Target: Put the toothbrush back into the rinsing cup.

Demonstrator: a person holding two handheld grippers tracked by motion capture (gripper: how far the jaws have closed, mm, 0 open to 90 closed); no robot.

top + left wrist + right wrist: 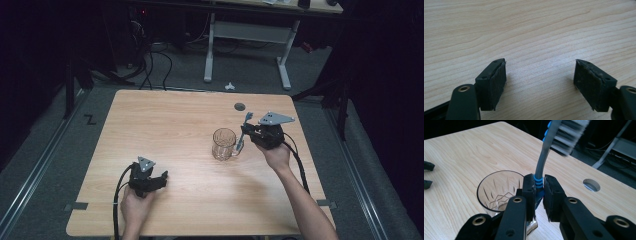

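Note:
A grey and blue toothbrush is clamped between the pads of my right gripper, bristle head up and tilted. In the high view the toothbrush stands just right of a clear glass mug on the wooden table, with my right gripper shut on its handle. The mug is empty and sits right below the jaws. My left gripper rests near the table's front left, open; its pads stand wide apart over bare wood.
A round cable hole lies in the table's far right part. Beyond the table stand a white desk frame and cables on the floor. Tape marks sit at the front corners.

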